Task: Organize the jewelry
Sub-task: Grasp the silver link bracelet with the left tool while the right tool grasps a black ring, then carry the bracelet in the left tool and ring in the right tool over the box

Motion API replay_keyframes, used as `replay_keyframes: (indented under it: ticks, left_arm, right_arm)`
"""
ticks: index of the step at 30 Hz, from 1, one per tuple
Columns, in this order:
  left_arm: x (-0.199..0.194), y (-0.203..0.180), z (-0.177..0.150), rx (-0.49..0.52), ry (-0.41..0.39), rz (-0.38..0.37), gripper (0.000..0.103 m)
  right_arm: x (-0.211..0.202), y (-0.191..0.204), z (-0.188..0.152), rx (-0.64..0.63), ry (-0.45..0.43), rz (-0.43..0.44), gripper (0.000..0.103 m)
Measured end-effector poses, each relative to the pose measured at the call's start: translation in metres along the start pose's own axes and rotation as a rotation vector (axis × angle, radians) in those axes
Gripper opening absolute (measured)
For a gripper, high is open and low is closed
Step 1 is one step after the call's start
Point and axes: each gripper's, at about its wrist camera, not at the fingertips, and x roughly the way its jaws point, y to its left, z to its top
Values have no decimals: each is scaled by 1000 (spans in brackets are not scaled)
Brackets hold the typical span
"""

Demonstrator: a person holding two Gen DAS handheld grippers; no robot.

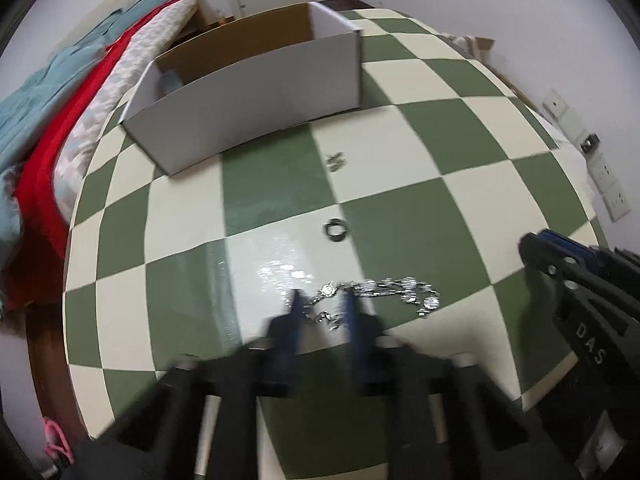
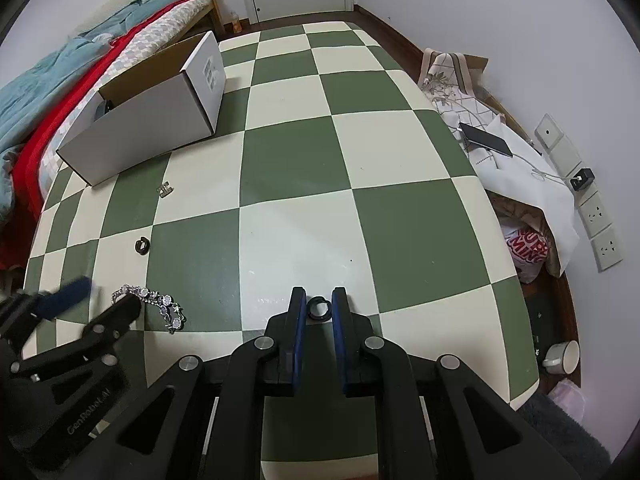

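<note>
A silver chain bracelet (image 1: pixel 384 292) lies on the checkered table; my left gripper (image 1: pixel 322 300) is open with its blurred fingers straddling the bracelet's left part. In the right wrist view the bracelet (image 2: pixel 160 304) lies under the left gripper's fingers (image 2: pixel 120 312). My right gripper (image 2: pixel 319 300) is nearly closed around a black ring (image 2: pixel 319 308), which sits between its blue pads on the table. A second black ring (image 1: pixel 335 229) (image 2: pixel 141 245) and a small silver earring (image 1: pixel 335 162) (image 2: pixel 165 189) lie farther out. An open white cardboard box (image 1: pixel 256 96) (image 2: pixel 152 120) stands at the far left.
A bed with teal and red blankets (image 2: pixel 60 80) runs along the table's left edge. To the right of the table are bags with a phone (image 2: pixel 486 140) on top, wall sockets and a white cup (image 2: pixel 562 356) on the floor.
</note>
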Motion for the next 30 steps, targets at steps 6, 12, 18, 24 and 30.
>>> replay_keyframes:
  ticks: [6, 12, 18, 24, 30]
  left_arm:
    - [-10, 5, -3, -41, -19, -2, 3]
    - [-33, 45, 3, -108, -76, 6, 0]
    - [-52, 75, 7, -170, -104, 6, 0]
    - [-71, 96, 15, -218, -141, -14, 0]
    - [-97, 108, 35, -227, -202, -42, 0]
  right_arm:
    - [-2, -2, -1, 12, 5, 6, 14]
    - [-16, -6, 4, 34, -27, 29, 13]
    - [-33, -6, 15, 52, -62, 65, 13]
    - [-47, 2, 24, 53, -89, 102, 13]
    - [-62, 12, 35, 37, -115, 135, 13]
